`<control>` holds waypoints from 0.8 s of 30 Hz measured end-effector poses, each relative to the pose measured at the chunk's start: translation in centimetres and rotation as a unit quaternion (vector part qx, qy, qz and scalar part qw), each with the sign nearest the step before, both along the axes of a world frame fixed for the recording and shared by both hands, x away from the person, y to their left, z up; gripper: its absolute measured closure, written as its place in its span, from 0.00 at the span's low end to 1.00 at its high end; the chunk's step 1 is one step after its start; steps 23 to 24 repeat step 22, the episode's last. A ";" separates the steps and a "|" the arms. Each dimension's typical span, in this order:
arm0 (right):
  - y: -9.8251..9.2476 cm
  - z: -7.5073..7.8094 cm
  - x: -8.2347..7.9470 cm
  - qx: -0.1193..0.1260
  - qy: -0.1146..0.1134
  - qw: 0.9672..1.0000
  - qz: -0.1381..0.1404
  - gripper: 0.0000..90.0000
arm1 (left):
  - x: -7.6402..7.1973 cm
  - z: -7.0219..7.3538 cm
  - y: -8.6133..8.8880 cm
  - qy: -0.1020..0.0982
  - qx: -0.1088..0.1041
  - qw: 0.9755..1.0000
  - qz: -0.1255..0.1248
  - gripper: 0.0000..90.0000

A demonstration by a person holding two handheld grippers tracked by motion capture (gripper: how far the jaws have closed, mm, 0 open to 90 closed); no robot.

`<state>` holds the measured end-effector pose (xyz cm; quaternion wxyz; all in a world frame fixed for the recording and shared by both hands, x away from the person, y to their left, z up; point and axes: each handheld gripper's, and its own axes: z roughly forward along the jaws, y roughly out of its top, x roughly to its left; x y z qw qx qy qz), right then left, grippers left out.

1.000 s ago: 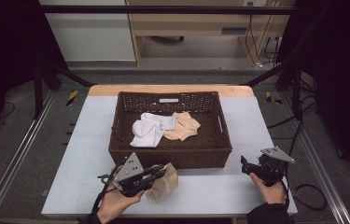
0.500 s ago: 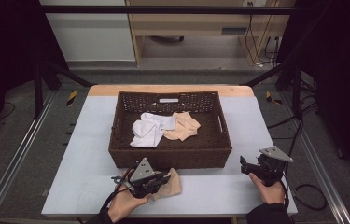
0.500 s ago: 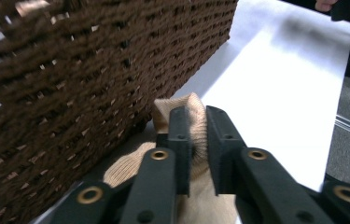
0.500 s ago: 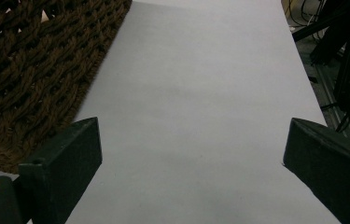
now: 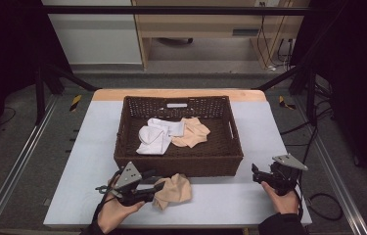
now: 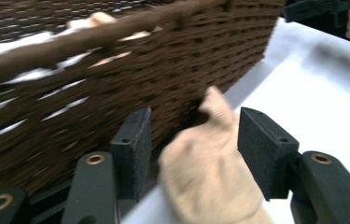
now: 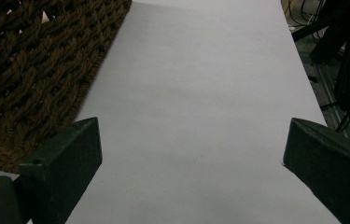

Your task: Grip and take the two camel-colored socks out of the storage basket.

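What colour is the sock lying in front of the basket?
The sock is beige, or light tan; the high view shows it best.

Beige sock [image 5: 173, 190] — crumpled, lying on table, just beside basket front

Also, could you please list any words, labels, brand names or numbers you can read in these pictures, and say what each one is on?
No text can be read in any view.
The small white tag on the far wall of the wicker basket: too small and blurred to tell whether it bears writing.
The yellow and black striped markers on the floor: stripes, no lettering.
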<state>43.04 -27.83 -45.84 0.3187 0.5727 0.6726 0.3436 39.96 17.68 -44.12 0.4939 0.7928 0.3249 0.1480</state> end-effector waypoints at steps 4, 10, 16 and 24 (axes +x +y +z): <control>0.0 0.0 0.0 0.000 -0.001 1.000 -0.001 0.05 | -0.5 -0.2 1.9 0.000 0.000 1.000 0.018 0.48; -0.1 0.1 -0.1 0.001 -0.002 1.000 -0.002 0.05 | -0.8 -0.5 5.0 0.002 0.002 0.998 0.060 0.45; -0.1 0.1 -0.1 0.004 0.000 1.000 -0.003 0.05 | -0.7 -1.0 6.8 0.006 0.011 0.996 0.087 0.43; -0.1 0.0 -0.1 0.004 0.000 1.000 -0.003 0.05 | -0.3 -1.9 7.6 0.005 0.035 0.994 0.107 0.43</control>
